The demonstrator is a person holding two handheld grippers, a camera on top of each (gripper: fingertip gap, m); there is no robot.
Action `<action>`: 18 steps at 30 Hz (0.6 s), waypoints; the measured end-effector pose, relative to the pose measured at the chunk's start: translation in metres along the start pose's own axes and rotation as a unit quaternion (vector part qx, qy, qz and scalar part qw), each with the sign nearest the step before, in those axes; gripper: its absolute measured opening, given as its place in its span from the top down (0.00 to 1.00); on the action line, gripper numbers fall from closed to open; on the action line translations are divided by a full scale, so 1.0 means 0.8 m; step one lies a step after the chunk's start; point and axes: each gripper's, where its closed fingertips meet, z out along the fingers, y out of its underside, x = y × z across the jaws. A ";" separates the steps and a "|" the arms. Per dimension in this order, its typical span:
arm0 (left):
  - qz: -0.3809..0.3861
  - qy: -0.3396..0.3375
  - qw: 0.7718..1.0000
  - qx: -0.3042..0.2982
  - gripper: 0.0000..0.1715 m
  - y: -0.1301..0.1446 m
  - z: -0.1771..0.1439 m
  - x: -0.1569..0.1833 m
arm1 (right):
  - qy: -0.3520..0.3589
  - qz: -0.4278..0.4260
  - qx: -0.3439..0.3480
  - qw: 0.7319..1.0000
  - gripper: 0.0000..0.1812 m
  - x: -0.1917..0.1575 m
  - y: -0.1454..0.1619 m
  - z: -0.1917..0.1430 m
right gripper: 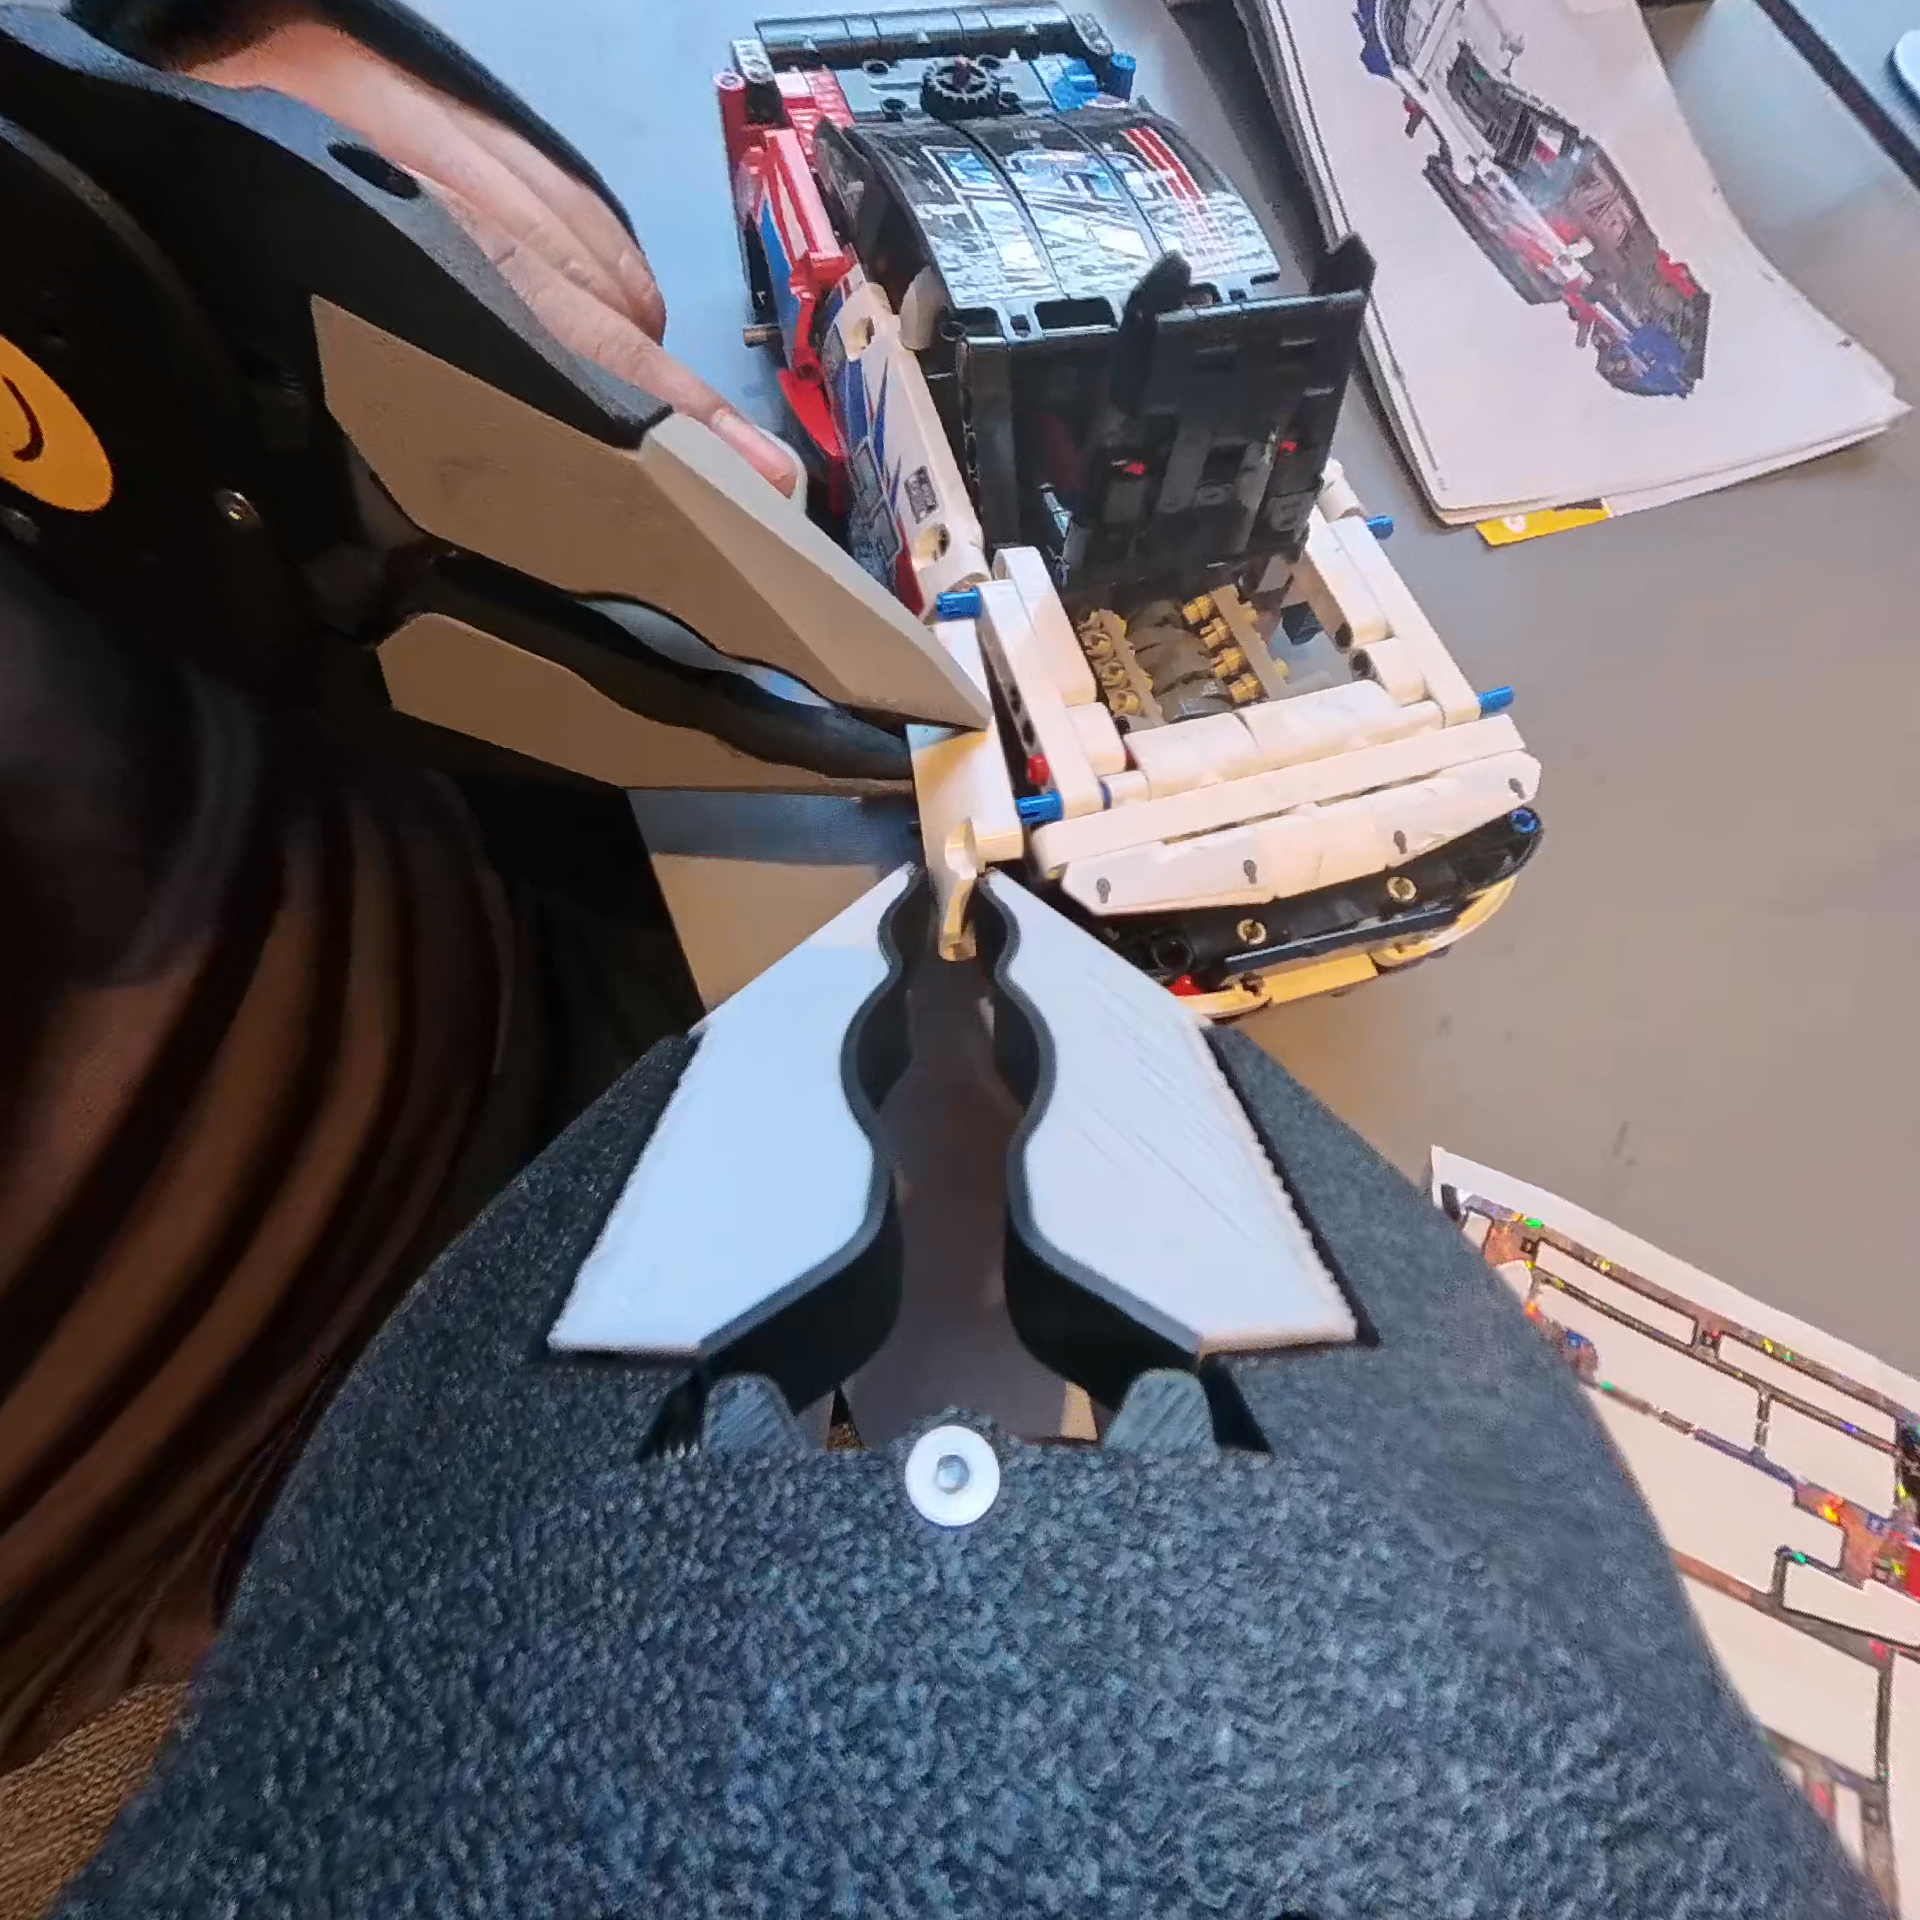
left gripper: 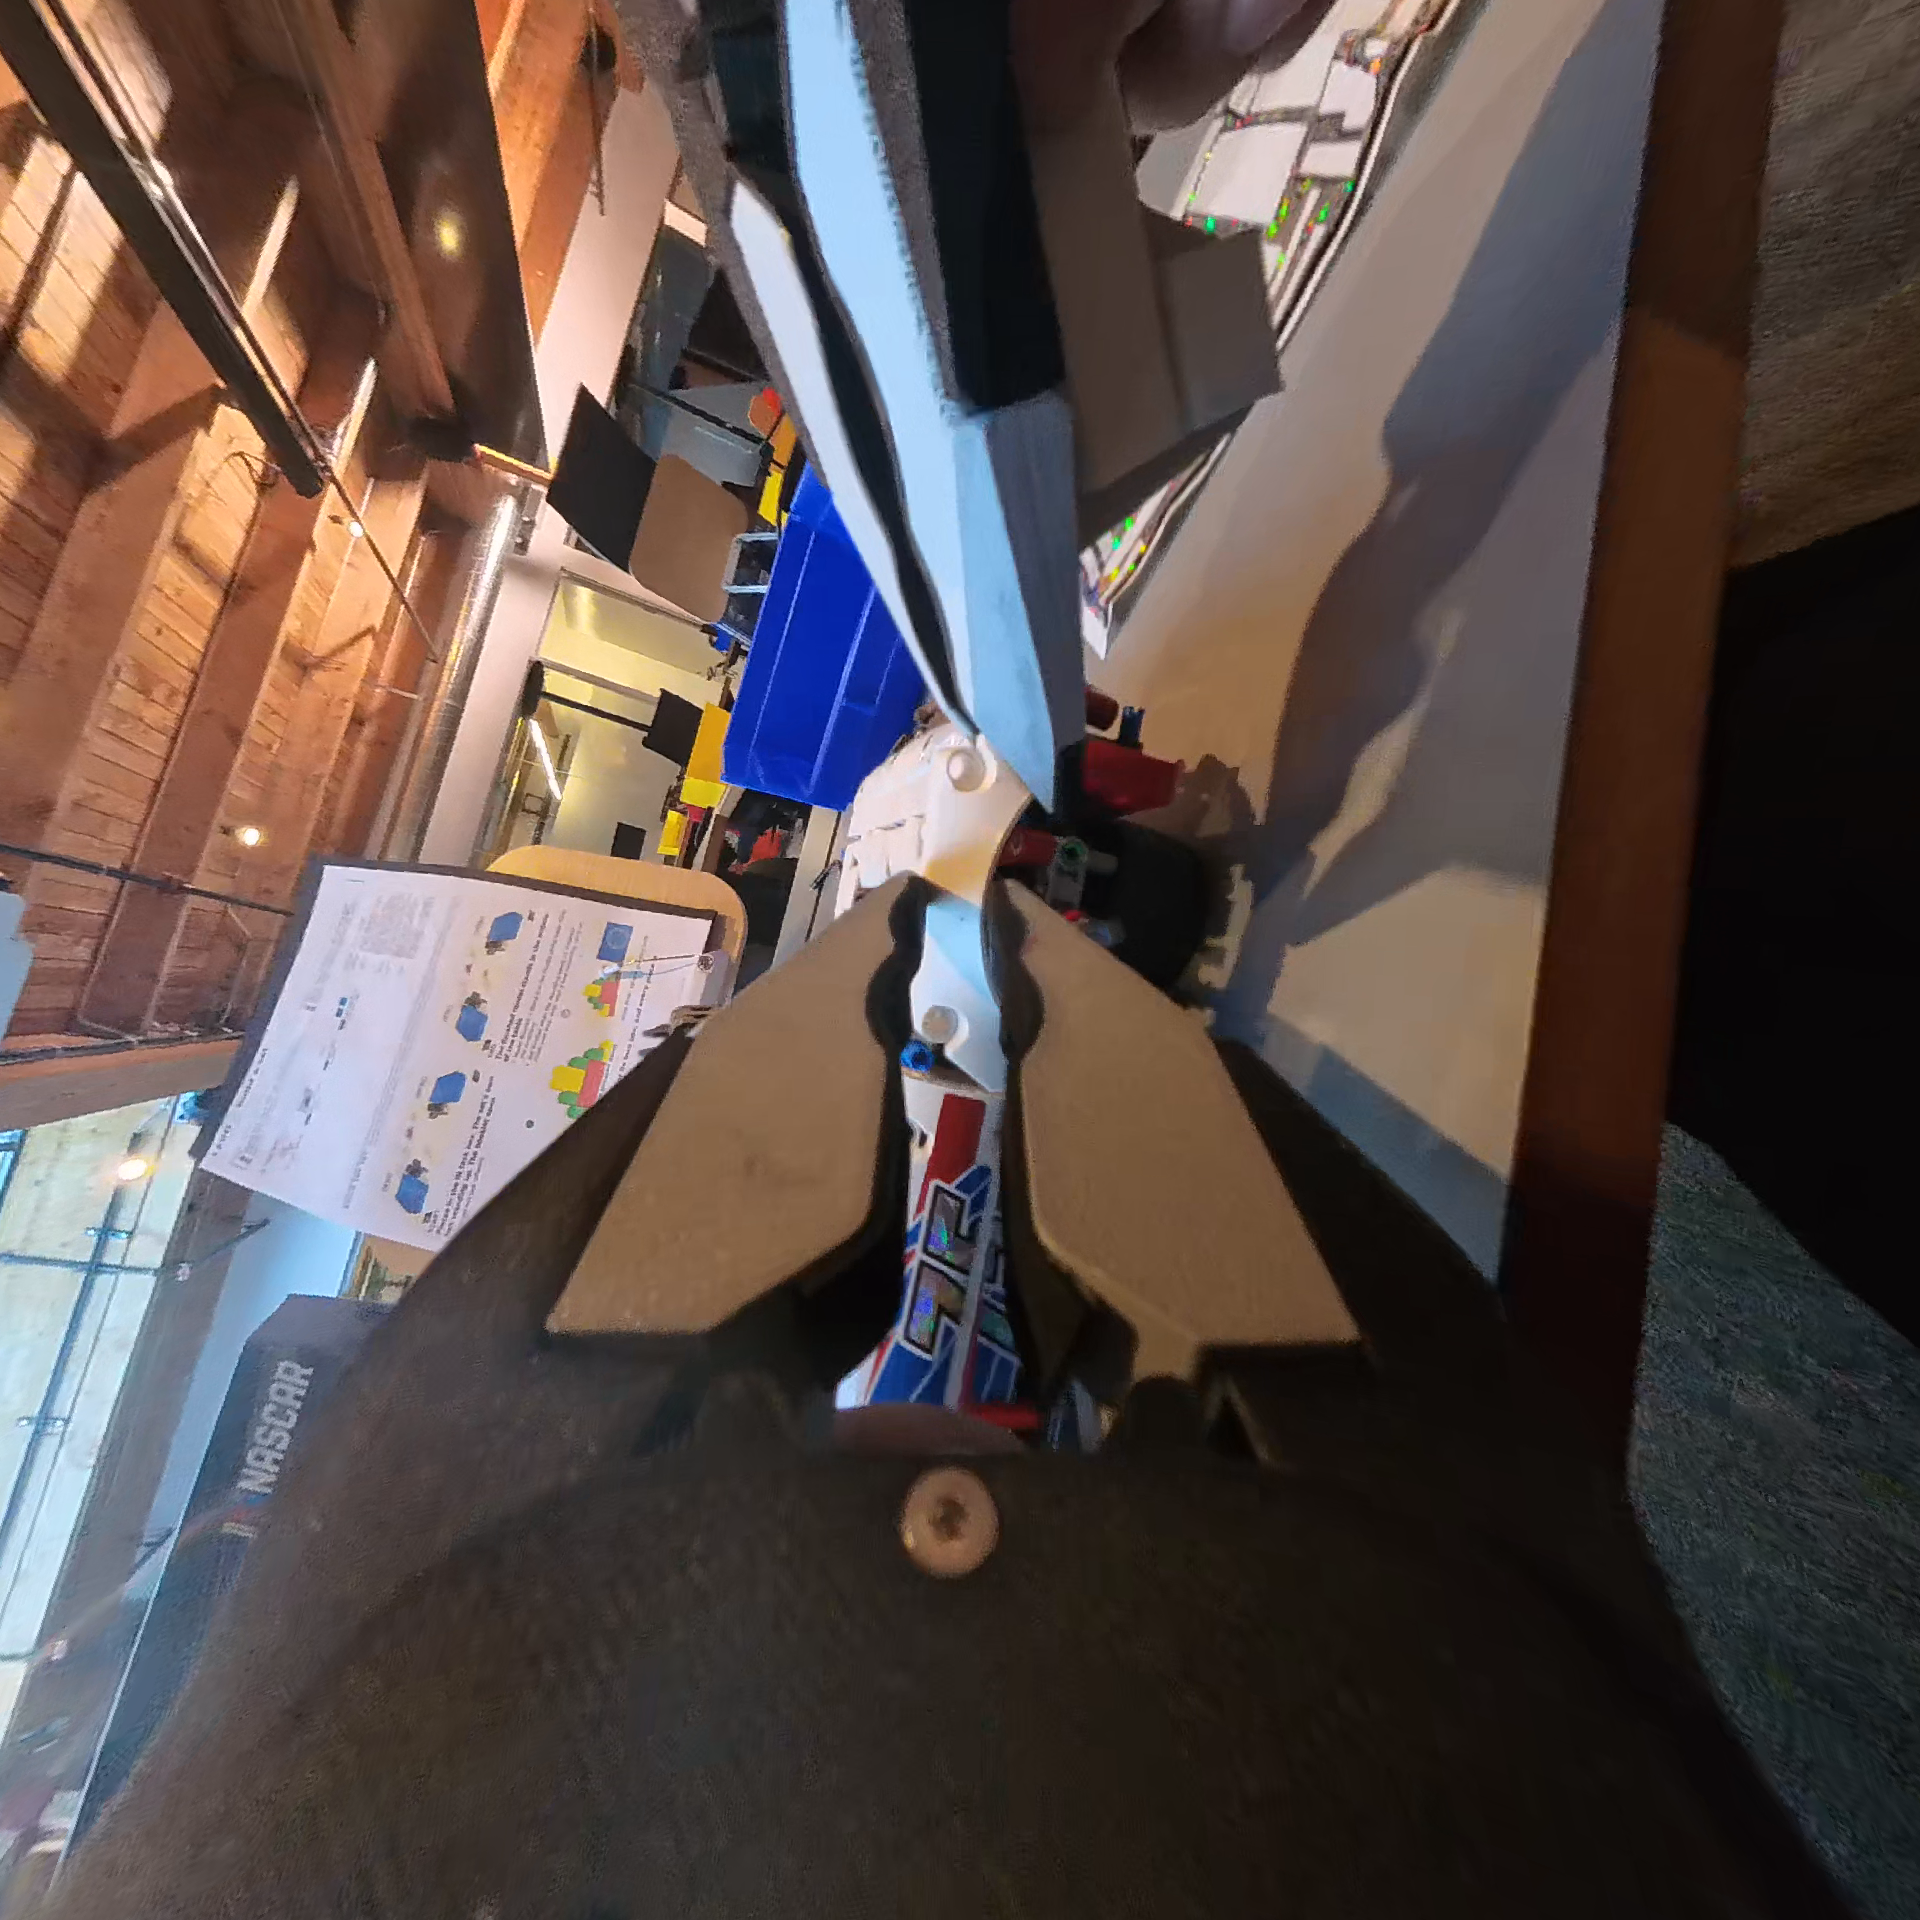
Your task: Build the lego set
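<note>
A: What is the right claw [right gripper: 954, 902] doing?
B: It pinches a white piece [right gripper: 958, 883] at the front corner of the toy car [right gripper: 1132, 582].
A: And the left claw [left gripper: 961, 909]?
B: It squeezes the car's white side.
A: Where is the car?
B: On the grey table [right gripper: 1662, 831], with the picture book [right gripper: 1558, 249] behind it.
</note>
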 end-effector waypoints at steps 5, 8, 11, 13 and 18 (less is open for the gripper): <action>-0.006 -0.039 0.999 0.011 0.91 0.002 -0.005 -0.005 | 0.006 -0.043 0.026 0.999 0.96 -0.001 -0.004 0.001; -0.007 -0.038 0.999 0.002 0.88 0.007 -0.006 0.000 | 0.015 -0.069 0.010 0.997 0.96 0.001 0.005 0.008; -0.012 -0.039 0.999 0.006 0.90 0.003 -0.011 0.000 | 0.015 -0.086 0.013 0.996 0.96 0.000 0.006 0.005; -0.009 -0.042 0.999 0.007 0.90 0.002 -0.013 -0.002 | 0.005 -0.093 0.021 0.995 0.96 -0.004 0.003 0.002; -0.009 -0.046 0.999 0.009 0.88 -0.002 -0.017 -0.005 | -0.007 -0.130 0.031 0.991 0.96 -0.005 -0.006 -0.001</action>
